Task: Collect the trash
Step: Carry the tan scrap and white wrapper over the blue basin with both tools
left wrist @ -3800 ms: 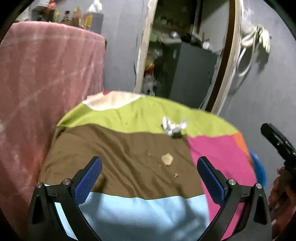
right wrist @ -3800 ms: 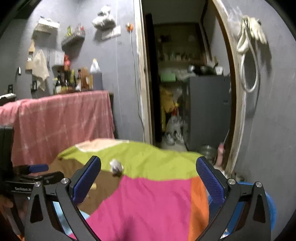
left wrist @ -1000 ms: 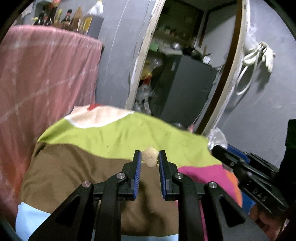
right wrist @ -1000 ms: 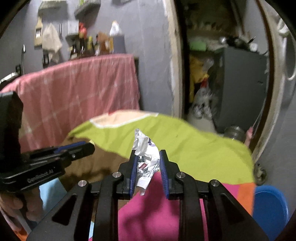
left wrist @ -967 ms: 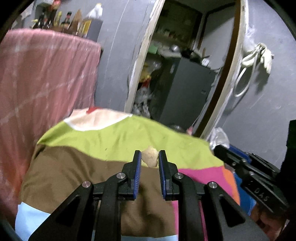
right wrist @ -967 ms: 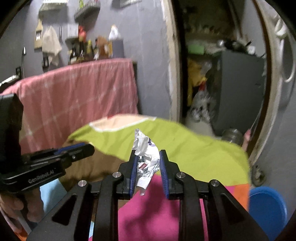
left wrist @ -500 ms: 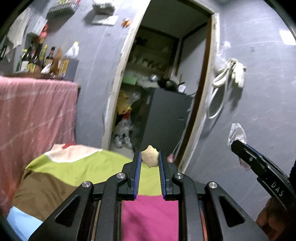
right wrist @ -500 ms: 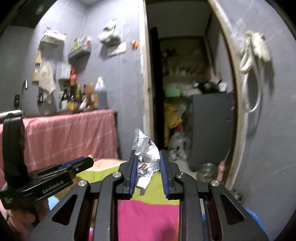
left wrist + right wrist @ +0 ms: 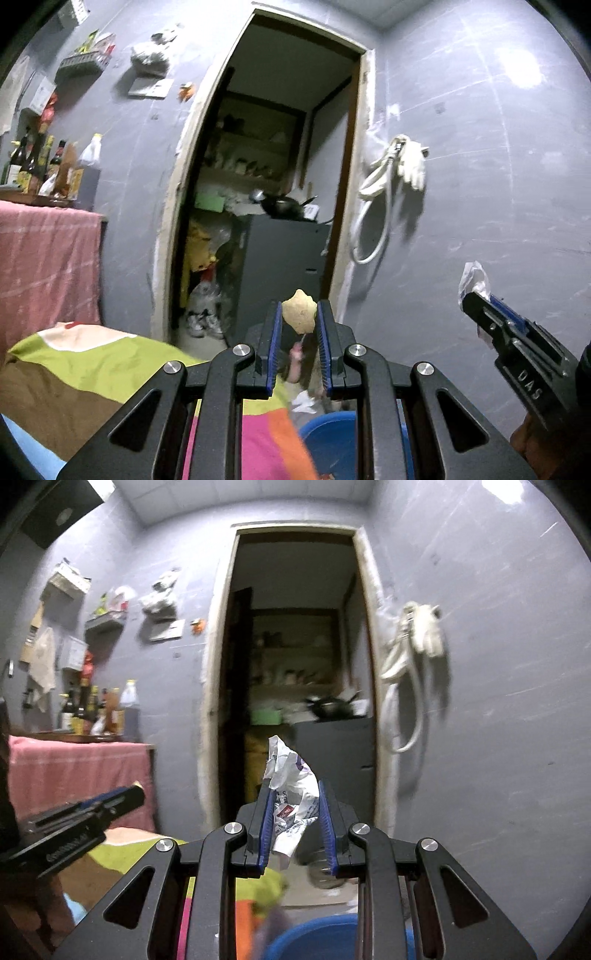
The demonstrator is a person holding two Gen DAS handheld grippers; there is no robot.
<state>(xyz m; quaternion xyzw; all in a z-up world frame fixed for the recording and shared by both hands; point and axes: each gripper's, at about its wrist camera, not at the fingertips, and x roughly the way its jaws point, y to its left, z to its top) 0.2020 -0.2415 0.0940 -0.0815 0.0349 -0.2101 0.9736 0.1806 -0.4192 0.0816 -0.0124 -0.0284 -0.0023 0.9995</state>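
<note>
Here, left gripper gripping crumb, right gripper wrapper

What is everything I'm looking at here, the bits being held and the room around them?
tan scrap: one, tan, clamped in the left gripper.
crumpled wrapper: one, white with print, clamped in the right gripper.
blue tub: one, blue, low beside the patchwork cloth.
patchwork cloth: one, green, brown, pink and orange, bottom left.
pink cloth: one, pink, draped at left under the bottles.
bottles: several, dark and clear, on the pink-draped surface.
doorway: one, dark, centre.
white hose: one, hung on the grey wall.
left gripper: one, black with blue pads.
right gripper: same.
</note>
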